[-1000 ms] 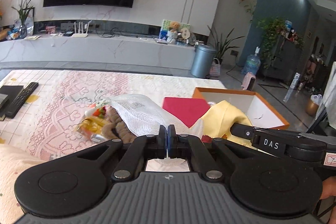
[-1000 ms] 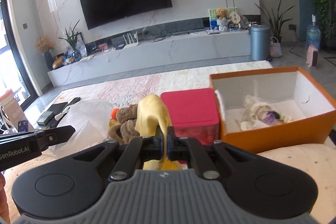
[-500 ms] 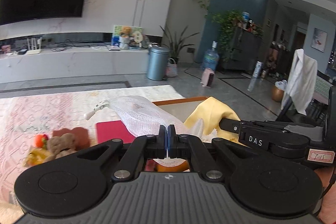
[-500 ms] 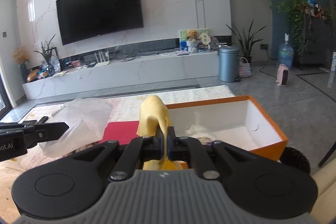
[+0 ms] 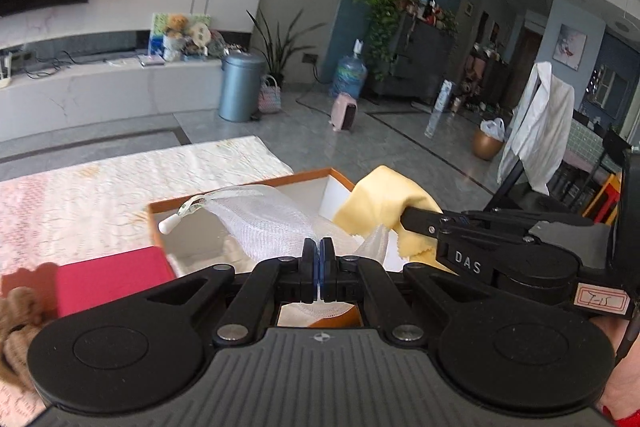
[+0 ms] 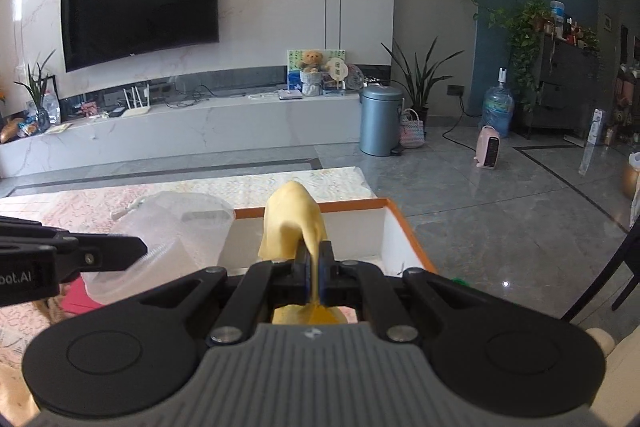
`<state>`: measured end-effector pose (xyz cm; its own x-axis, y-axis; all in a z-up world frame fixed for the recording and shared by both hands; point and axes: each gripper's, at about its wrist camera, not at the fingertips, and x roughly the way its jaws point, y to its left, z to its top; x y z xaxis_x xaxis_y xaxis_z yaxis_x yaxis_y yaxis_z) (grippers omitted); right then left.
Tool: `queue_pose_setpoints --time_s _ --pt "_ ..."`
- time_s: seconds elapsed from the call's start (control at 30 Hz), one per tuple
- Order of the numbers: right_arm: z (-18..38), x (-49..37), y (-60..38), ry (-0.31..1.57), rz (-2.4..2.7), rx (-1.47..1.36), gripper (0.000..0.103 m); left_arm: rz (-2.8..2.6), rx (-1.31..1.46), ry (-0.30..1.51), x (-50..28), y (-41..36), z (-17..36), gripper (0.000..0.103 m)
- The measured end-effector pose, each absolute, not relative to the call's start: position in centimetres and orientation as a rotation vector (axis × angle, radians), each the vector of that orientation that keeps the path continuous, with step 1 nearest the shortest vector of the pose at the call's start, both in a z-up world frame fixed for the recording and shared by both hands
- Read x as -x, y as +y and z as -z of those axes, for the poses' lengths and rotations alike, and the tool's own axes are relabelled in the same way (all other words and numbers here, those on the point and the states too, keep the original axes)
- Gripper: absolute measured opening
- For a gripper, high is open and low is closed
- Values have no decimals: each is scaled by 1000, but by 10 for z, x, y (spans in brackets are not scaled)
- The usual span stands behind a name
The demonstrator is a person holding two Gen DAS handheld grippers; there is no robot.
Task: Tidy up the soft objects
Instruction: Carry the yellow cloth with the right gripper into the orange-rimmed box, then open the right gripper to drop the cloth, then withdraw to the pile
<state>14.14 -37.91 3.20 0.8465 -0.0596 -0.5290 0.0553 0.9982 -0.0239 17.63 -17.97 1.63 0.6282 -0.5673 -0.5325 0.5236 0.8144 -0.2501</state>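
Note:
My left gripper point(image 5: 319, 267) is shut on a white mesh bag point(image 5: 264, 219) and holds it over the orange box point(image 5: 240, 187). My right gripper point(image 6: 315, 269) is shut on a yellow cloth point(image 6: 294, 219) and holds it above the same orange box point(image 6: 404, 227), whose inside is white. The yellow cloth point(image 5: 384, 203) and the right gripper point(image 5: 408, 217) show at the right of the left wrist view. The mesh bag point(image 6: 176, 227) and the left gripper point(image 6: 138, 249) show at the left of the right wrist view.
A red box point(image 5: 108, 283) stands left of the orange box on the patterned tablecloth point(image 5: 100, 195). A brown plush item point(image 5: 16, 319) lies at the far left. Beyond the table are a grey bin point(image 6: 380, 119), a TV console point(image 6: 180, 131) and open floor.
Both grippers have swung to the right with their loads, from above the pile and red box to over the orange box. Both stay shut.

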Motion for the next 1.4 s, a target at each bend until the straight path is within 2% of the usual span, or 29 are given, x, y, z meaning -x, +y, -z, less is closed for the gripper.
queue_pose_setpoints --time_s 0.5,0.9,1.03,1.1,1.17,1.2,1.37,1.4 --pt "39 -233 -423 845 113 168 1 685 122 857 -252 -223 47 1" --pt "79 -247 -430 1005 80 240 2 652 82 948 -260 -233 69 2" --pt "73 -247 -425 1007 60 257 4 642 86 952 -259 -231 68 12" --pt "71 -246 -423 1007 53 270 11 630 90 941 -257 -229 65 22" --pt "66 -243 -420 999 51 283 23 620 104 926 -255 -225 60 37" --pt "64 -243 -419 996 51 289 31 617 110 919 -255 -225 58 40" --pt "47 -236 -415 983 36 301 36 605 121 879 -247 -219 40 54" --pt "43 -233 -413 979 38 304 41 605 123 871 -246 -217 36 56"
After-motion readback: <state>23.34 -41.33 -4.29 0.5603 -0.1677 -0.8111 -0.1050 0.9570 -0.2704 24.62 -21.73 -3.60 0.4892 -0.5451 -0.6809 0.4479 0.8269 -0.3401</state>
